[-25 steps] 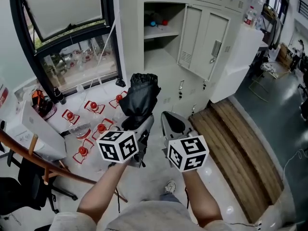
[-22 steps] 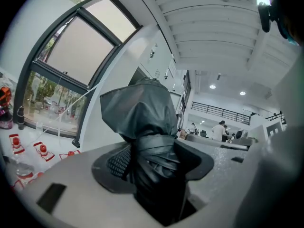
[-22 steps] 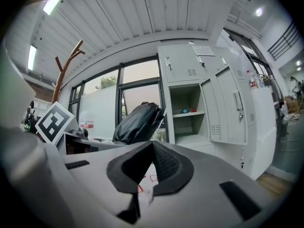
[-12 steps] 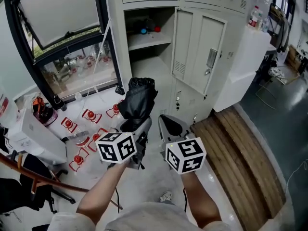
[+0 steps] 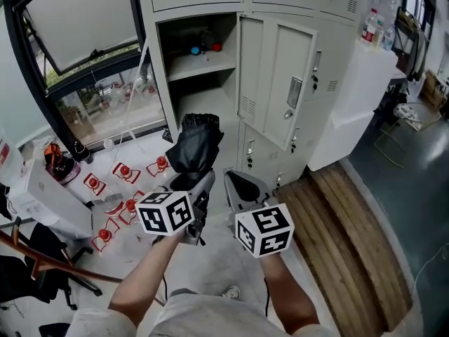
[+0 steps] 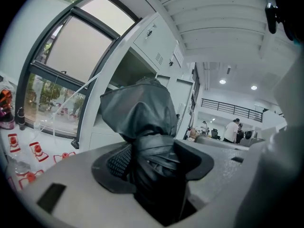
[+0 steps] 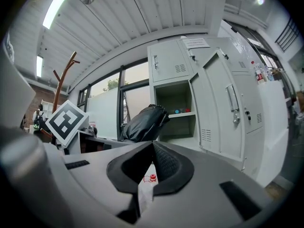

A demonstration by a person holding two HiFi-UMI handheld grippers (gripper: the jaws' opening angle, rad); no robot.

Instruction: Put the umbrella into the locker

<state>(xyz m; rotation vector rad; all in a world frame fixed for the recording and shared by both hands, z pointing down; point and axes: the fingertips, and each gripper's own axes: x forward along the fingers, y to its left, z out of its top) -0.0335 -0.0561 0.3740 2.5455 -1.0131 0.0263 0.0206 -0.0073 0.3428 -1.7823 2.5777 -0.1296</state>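
Observation:
A folded black umbrella (image 5: 195,144) sticks up and forward out of my left gripper (image 5: 199,185), which is shut on its strapped lower part. In the left gripper view the umbrella (image 6: 141,122) fills the space between the pads. My right gripper (image 5: 242,187) hangs just to the right with its jaws together and nothing in them; in its own view the pads (image 7: 164,163) meet at the tips. Ahead stands the grey locker with one open compartment (image 5: 195,72), its door (image 5: 272,76) swung to the right. A shelf inside holds small red and blue items (image 5: 205,48).
Several red-capped objects (image 5: 125,201) lie on the pale floor at the left under a black-framed window (image 5: 77,41). A white box (image 5: 49,203) and a brown wooden pole (image 5: 49,262) are at lower left. A wooden platform (image 5: 347,223) and a white cabinet (image 5: 354,93) are on the right.
Both grippers have moved together toward the locker with the umbrella in the left one. The open compartment now sits closer and more to the left in the head view.

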